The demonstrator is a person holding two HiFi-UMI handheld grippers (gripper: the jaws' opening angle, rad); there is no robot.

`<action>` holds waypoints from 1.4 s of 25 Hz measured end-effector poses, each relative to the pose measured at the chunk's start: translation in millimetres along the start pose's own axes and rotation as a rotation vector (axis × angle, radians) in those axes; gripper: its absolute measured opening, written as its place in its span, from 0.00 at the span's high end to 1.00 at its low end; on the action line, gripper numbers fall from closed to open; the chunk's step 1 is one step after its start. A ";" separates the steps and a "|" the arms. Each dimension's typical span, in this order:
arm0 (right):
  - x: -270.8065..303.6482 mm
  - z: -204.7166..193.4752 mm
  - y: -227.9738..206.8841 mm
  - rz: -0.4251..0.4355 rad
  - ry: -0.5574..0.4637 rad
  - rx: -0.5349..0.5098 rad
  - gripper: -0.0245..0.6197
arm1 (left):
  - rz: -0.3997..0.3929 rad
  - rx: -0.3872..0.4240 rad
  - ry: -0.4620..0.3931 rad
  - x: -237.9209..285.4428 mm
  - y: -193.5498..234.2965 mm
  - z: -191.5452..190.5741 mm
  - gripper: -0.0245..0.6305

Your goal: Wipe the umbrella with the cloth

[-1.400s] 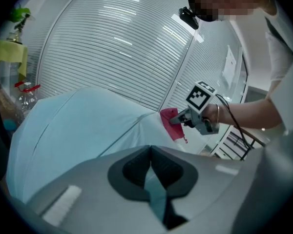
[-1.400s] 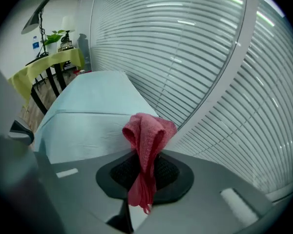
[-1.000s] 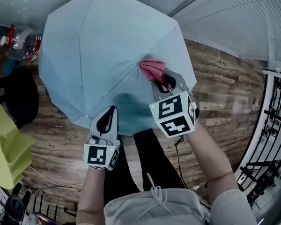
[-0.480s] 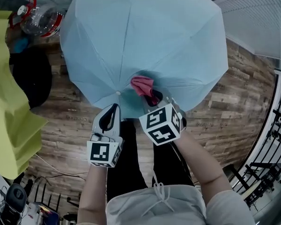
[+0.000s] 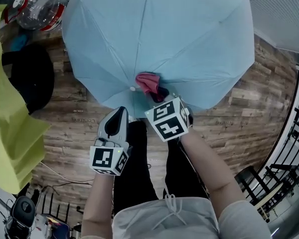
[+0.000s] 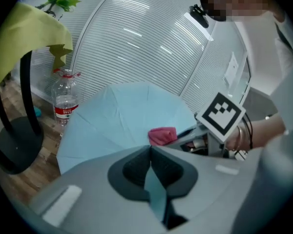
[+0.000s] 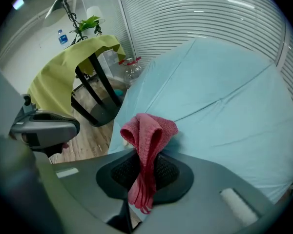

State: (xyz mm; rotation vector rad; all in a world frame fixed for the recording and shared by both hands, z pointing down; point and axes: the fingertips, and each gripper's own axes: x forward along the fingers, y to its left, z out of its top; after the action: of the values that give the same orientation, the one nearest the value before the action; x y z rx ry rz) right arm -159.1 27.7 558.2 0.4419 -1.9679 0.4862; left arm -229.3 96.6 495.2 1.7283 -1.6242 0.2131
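Note:
An open light-blue umbrella [image 5: 159, 39] lies canopy-up on the wooden floor in front of me. My left gripper [image 5: 120, 112] is at its near rim, shut on a fold of the blue fabric [image 6: 155, 191]. My right gripper [image 5: 159, 91] is shut on a bunched red cloth [image 5: 148, 82], which presses on the canopy close to the near edge, beside a rib tip [image 5: 133, 88]. In the right gripper view the red cloth [image 7: 149, 133] sticks up from between the jaws against the umbrella [image 7: 224, 101]. The left gripper view shows the cloth [image 6: 162, 135] to the right.
A yellow cover [image 5: 10, 128] drapes over a stand with a black round base [image 5: 27, 76] at the left. A water bottle [image 5: 37, 11] stands at the far left. A metal rack [image 5: 294, 148] runs along the right. The person's legs [image 5: 149, 173] are below the grippers.
The right gripper has dragged the red cloth down the canopy, toward me and leftward to the near rim. The left gripper has kept its hold on the rim.

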 end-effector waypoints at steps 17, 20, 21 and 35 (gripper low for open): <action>-37.5 -21.5 -75.8 0.034 -0.015 -0.005 0.87 | -0.010 -0.040 -0.024 50.9 -82.3 10.6 0.95; -45.5 -22.4 -91.8 0.055 -0.033 -0.009 0.87 | -0.008 -0.008 -0.024 62.0 -94.5 15.2 0.95; -48.8 -23.0 -98.3 0.061 -0.036 -0.019 0.87 | -0.003 -0.004 -0.024 64.9 -98.0 16.3 0.95; -99.6 -29.8 -196.5 0.046 -0.036 -0.019 0.86 | -0.044 -0.060 -0.051 115.0 -179.4 43.8 0.95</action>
State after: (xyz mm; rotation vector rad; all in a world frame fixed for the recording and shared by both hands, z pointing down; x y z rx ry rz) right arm 4.0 -114.9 508.2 0.3971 -2.0192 0.4911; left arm -59.6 -34.9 460.1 1.7345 -1.6111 0.0990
